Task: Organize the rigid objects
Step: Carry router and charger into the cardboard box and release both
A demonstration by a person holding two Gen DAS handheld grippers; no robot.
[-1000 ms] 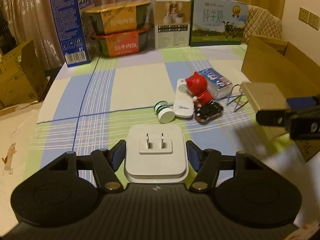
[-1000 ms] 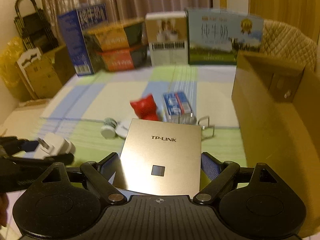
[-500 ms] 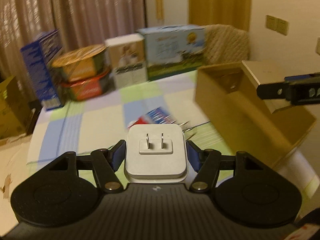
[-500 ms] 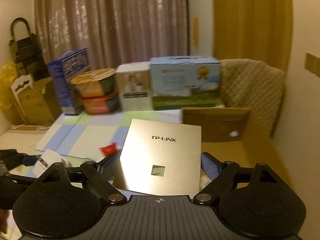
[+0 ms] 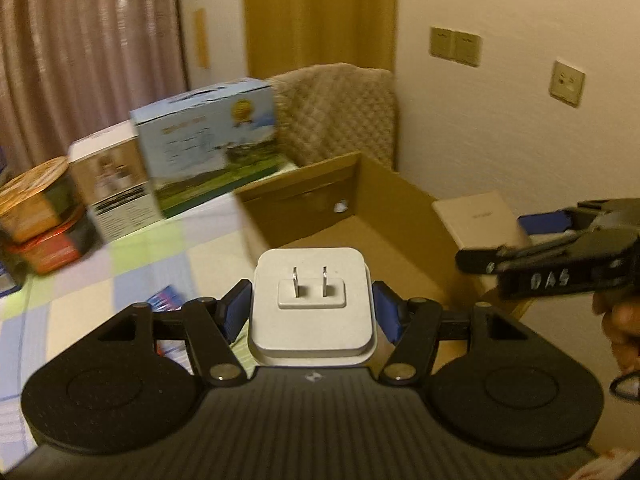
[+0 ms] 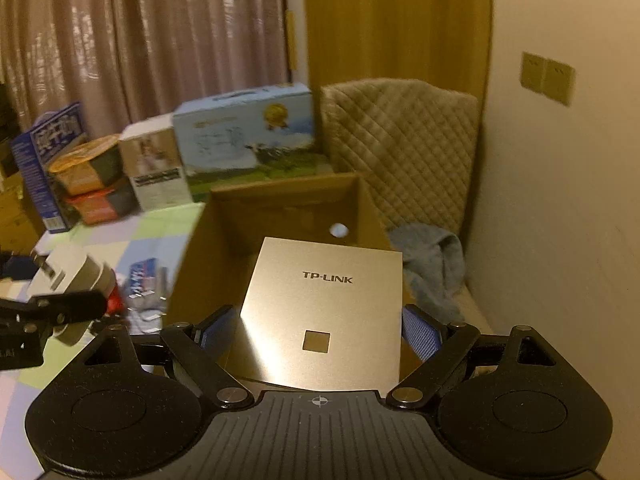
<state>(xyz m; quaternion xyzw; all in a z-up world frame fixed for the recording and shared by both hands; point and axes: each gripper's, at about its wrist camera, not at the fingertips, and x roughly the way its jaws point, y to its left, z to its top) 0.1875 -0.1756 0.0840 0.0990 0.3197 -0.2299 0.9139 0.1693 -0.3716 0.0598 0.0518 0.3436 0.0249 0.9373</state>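
My left gripper [image 5: 312, 308] is shut on a white two-prong plug adapter [image 5: 312, 300] and holds it in the air at the near edge of an open cardboard box [image 5: 352, 236]. My right gripper [image 6: 320, 328] is shut on a gold TP-LINK panel [image 6: 324, 312] and holds it over the same box [image 6: 280, 216]. The right gripper and its panel [image 5: 476, 220] show at the right of the left wrist view. The left gripper with the adapter [image 6: 68, 280] shows at the left of the right wrist view.
Cartons and stacked food bowls [image 5: 36, 216] line the back of the checked tablecloth [image 5: 120, 272]. A blue packet [image 6: 140, 280] and a red toy [image 6: 116, 304] lie left of the box. A quilted chair [image 6: 400, 148] with a blue cloth [image 6: 432, 264] stands behind it, beside the wall.
Both grippers have lifted off the table and swung right to the cardboard box, each still holding its object. The small items on the table have dropped out of the left view.
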